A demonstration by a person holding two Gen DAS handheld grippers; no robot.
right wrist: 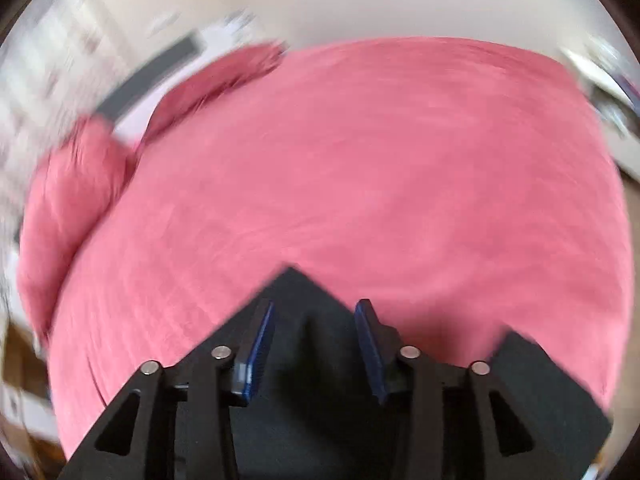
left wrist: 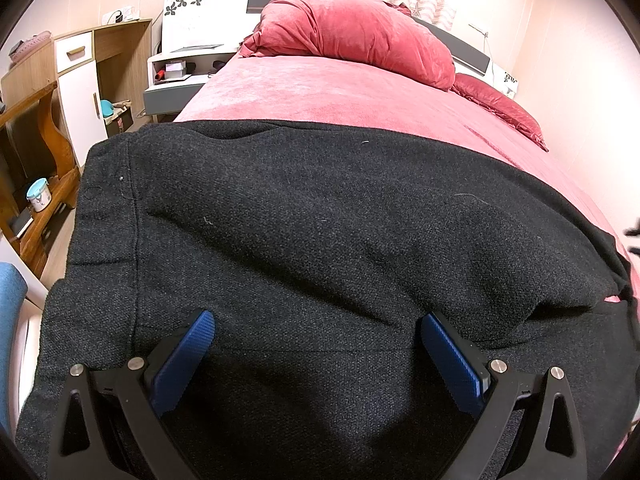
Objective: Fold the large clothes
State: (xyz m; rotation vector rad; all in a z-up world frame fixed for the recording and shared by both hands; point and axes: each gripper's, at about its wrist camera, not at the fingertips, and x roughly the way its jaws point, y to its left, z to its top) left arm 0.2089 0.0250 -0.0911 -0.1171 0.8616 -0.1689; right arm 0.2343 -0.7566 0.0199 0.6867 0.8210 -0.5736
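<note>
A large black knit garment (left wrist: pixel 320 240) lies spread across the near part of a pink bed (left wrist: pixel 340 92). My left gripper (left wrist: pixel 318 326) is open, its blue pads (left wrist: pixel 188 356) apart just above the garment's near part, holding nothing. In the blurred right wrist view, a pointed corner of the black garment (right wrist: pixel 296 292) lies between the blue pads (right wrist: pixel 370 344) of my right gripper (right wrist: pixel 316 312). The jaws stand a moderate gap apart, with cloth between them; the blur hides whether they pinch it. The pink bed (right wrist: pixel 380 160) fills the view beyond.
A red quilt bundle (left wrist: pixel 356 36) and a red pillow (left wrist: pixel 500 108) lie at the head of the bed. A white nightstand (left wrist: pixel 180 76), a wooden desk (left wrist: pixel 36 128) and a blue chair (left wrist: pixel 12 300) stand to the left.
</note>
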